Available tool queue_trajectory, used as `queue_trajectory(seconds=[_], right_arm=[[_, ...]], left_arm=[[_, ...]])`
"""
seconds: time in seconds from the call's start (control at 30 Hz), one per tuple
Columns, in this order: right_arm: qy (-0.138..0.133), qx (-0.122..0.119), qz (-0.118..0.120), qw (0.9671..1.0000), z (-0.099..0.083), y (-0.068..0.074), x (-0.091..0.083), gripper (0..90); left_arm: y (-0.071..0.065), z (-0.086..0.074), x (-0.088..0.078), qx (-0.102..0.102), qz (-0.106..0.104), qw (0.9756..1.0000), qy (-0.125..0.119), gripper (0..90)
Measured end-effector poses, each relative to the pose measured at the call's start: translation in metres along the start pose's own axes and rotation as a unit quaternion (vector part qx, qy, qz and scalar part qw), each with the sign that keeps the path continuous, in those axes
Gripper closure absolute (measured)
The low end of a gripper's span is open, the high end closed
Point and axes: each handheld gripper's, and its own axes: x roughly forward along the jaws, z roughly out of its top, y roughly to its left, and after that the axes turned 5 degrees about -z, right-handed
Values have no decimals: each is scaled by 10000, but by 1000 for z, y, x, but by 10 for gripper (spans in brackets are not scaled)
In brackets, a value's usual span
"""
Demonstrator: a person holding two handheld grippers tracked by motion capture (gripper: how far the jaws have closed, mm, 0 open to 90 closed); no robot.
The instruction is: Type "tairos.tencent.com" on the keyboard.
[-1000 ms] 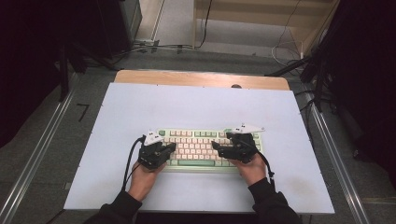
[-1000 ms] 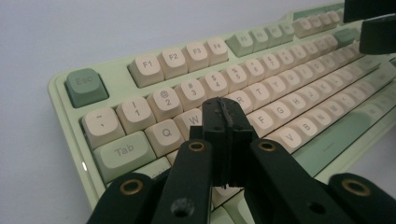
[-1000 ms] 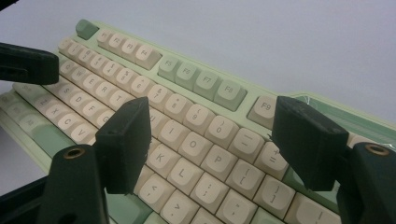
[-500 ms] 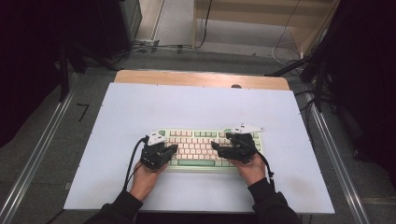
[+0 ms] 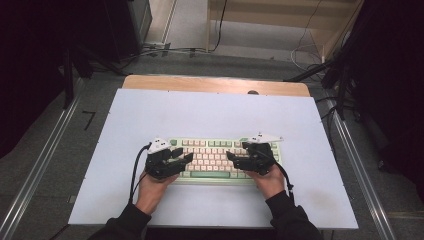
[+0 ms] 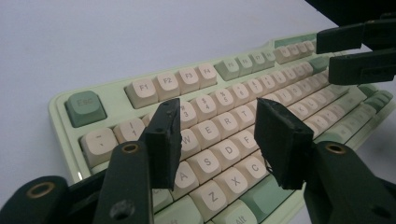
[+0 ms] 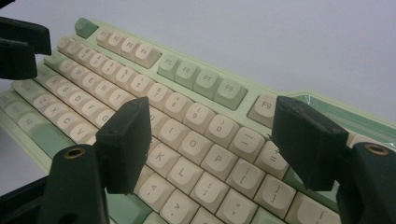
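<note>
Keyboard (image 5: pixel 215 159) lies on white table (image 5: pixel 210 110), both tongs hovering open above keys.

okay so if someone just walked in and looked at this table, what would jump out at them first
The pale green keyboard with cream keys, lying near the front of the light table. Next, the two black grippers hovering over it: the left gripper above its left end and the right gripper above its right half, tips pointing toward each other. Both have their jaws apart with nothing between them; the left's have just been opening.
</note>
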Motion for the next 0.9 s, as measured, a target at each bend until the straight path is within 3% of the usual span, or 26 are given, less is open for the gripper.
queue_trajectory(seconds=[0.1, 0.27, 0.37, 0.9], right_arm=[[2, -5, 1, 10000, 0, 0, 0, 268], [19, -4, 4, 10000, 0, 1, 0, 268], [21, 4, 1, 10000, 0, 1, 0, 268], [21, -23, -13, 10000, -1, 1, 1, 269]], left_arm=[[0, 1, -2, 2, 90, 9999, -80, 460], [0, 1, -1, 69, 451, 9989, -45, 322], [2, 1, -1, 63, 564, 9984, -17, 287], [2, 0, -1, 9, 664, 9978, -24, 244]])
